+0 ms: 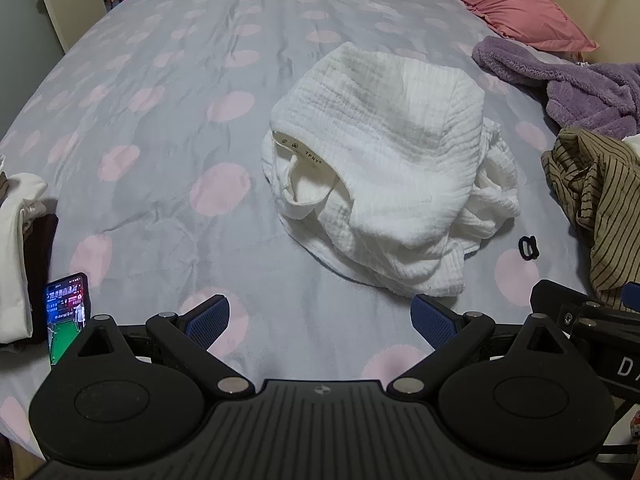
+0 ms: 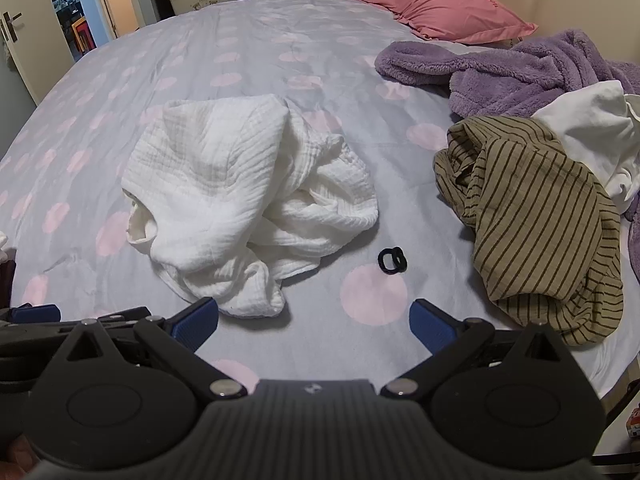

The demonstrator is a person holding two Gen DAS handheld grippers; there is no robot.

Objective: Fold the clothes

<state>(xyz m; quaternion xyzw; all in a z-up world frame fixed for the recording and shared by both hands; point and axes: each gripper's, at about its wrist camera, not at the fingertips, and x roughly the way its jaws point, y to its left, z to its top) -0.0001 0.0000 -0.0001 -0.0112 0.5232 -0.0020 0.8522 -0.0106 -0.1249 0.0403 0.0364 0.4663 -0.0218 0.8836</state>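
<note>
A crumpled white crinkle-cotton garment (image 1: 384,168) (image 2: 240,200) lies in a heap in the middle of the bed, its neck label showing in the left wrist view. My left gripper (image 1: 322,322) hovers open just short of the heap's near edge, nothing between its blue pads. My right gripper (image 2: 314,322) is open too, over bare sheet to the right of the heap's near corner. An olive striped shirt (image 2: 532,232) (image 1: 596,204) lies bunched to the right. Behind it sits a purple fleece robe (image 2: 500,72) (image 1: 560,80).
The bed sheet (image 1: 160,128) (image 2: 100,112) is grey with pink dots. A black hair tie (image 2: 391,259) (image 1: 529,247) lies beside the white heap. A pink pillow (image 2: 440,8) is at the headboard. A lit phone (image 1: 66,312) and pale folded cloth (image 1: 16,256) sit at the left edge.
</note>
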